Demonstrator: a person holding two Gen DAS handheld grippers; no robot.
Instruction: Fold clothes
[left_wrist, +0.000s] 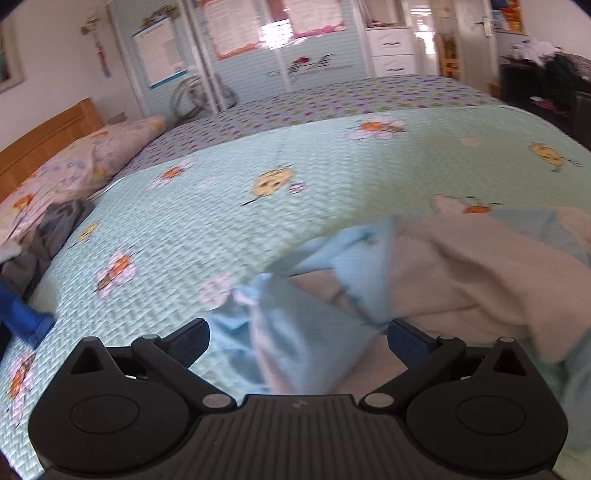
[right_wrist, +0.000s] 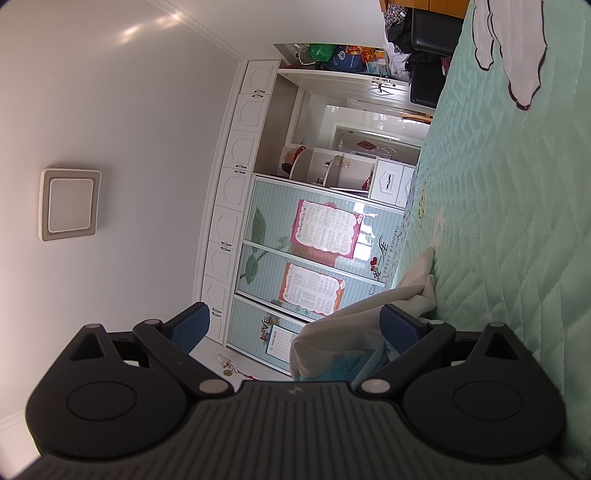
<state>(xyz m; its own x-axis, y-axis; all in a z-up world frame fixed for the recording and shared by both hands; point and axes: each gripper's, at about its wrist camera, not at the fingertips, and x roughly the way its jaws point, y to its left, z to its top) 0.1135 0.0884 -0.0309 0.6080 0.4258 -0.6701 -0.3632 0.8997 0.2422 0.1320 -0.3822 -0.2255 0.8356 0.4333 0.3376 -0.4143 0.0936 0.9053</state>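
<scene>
A light blue and cream garment (left_wrist: 424, 266) lies crumpled on the green quilted bedspread (left_wrist: 221, 229). My left gripper (left_wrist: 297, 338) is open, its blue pads wide apart, and a fold of the blue cloth (left_wrist: 295, 343) lies between them. The left view is blurred. My right gripper (right_wrist: 295, 325) is open and turned on its side beside the bedspread (right_wrist: 517, 221). A cream and blue fold of the garment (right_wrist: 343, 343) lies between its pads, against the right pad.
A flowered pillow (left_wrist: 74, 166) and wooden headboard (left_wrist: 44, 136) are at the left. Grey clothes (left_wrist: 48, 236) and blue clothes (left_wrist: 22, 317) lie at the bed's left edge. Wardrobe doors (left_wrist: 240, 55) stand behind the bed, with dark furniture (left_wrist: 546, 88) at the right.
</scene>
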